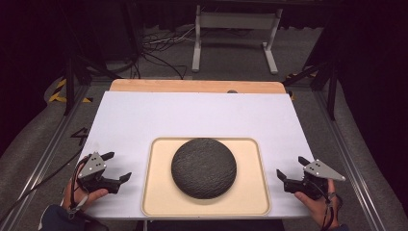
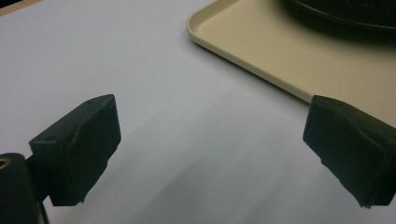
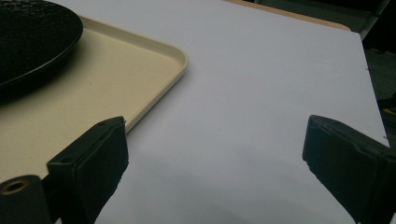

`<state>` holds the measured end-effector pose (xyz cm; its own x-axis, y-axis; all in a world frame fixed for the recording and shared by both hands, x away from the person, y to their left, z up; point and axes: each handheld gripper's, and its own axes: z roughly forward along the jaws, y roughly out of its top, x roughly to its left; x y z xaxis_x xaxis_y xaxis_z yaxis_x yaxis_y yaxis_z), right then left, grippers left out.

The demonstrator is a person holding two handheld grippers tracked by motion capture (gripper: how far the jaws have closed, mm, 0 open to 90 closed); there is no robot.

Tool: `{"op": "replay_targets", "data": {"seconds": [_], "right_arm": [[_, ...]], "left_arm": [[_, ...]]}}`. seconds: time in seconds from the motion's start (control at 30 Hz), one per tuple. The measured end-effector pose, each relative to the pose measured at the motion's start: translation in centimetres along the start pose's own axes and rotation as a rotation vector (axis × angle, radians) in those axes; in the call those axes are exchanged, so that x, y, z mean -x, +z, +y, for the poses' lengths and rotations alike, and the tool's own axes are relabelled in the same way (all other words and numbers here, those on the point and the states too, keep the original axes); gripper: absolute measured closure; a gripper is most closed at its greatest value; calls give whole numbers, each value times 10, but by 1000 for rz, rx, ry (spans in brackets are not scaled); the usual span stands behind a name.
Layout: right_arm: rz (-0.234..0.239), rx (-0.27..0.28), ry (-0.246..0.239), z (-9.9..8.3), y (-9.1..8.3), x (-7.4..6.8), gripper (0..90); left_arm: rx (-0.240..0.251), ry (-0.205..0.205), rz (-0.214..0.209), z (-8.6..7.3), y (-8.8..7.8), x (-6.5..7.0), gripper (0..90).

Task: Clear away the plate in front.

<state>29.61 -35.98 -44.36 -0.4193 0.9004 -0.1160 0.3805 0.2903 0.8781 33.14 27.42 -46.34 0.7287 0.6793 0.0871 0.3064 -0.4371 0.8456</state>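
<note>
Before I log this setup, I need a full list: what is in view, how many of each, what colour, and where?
plate: one, black, textured, centred on the tray.
tray: one, cream, on the near middle of the sheet.
sheet: one, white, covering most of the table.
table: one, wooden, its far edge showing beyond the sheet.
frame: one, white metal, on the floor beyond the table.
cables: several, dark, on the floor at far left.
left gripper: one, black, left of the tray, jaws open.
right gripper: one, black, right of the tray, jaws open.
hands: two, holding the grippers at the near edge.
</note>
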Motion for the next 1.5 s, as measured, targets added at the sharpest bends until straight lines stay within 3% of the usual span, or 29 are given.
{"op": "replay_targets", "data": {"seconds": [0.17, 1.5], "right_arm": [[0, 1, -3, 0, 0, 0, 74], [2, 7, 0, 0, 0, 1, 75]], "left_arm": [[-10, 20, 2, 1, 1, 2, 51], [-41, 46, 1, 3, 5, 5, 53]]}}
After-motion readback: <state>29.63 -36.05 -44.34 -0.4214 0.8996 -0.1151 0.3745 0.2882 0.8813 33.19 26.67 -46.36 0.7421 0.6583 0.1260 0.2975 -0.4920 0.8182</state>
